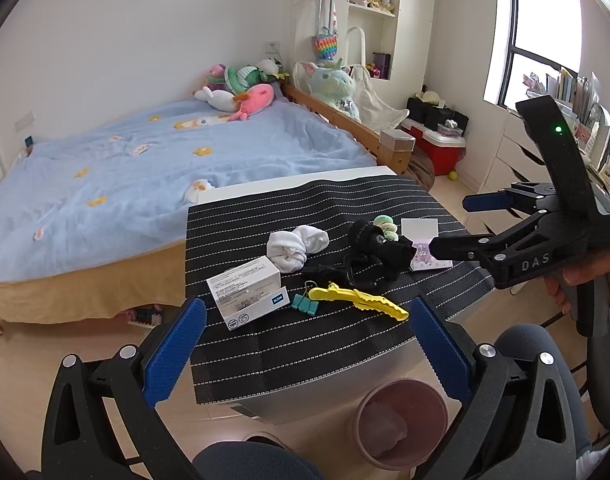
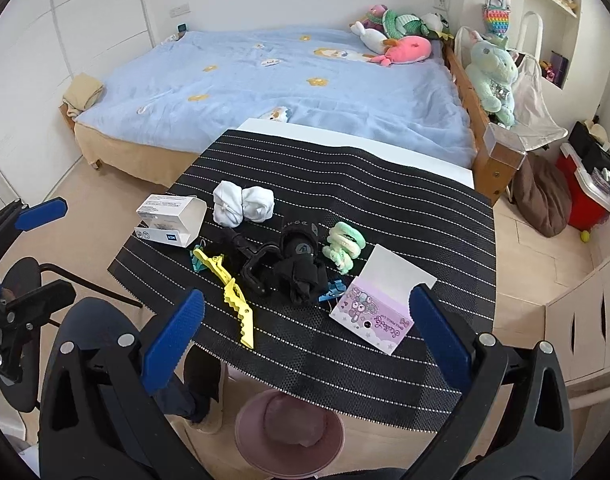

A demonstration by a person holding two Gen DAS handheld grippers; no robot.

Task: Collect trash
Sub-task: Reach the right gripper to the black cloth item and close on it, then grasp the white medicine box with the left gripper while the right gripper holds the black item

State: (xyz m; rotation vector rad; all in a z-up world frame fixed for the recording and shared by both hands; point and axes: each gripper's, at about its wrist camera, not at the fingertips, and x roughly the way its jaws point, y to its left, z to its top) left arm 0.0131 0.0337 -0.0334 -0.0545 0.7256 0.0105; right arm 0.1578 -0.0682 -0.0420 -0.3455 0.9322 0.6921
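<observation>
On the striped mat (image 2: 345,200) covering the worktop lie a white carton (image 2: 171,220), rolled white socks (image 2: 243,202), a yellow hair clip (image 2: 235,300), black gloves (image 2: 301,268), green hair ties (image 2: 343,246) and a purple cartoon packet (image 2: 375,312). Below the worktop's near edge stands a pink bin (image 2: 289,432) on the floor. Both tools are spread wide and empty: the left tool (image 1: 307,350) hangs near the carton, the right tool (image 2: 305,340) just beside the packet.
</observation>
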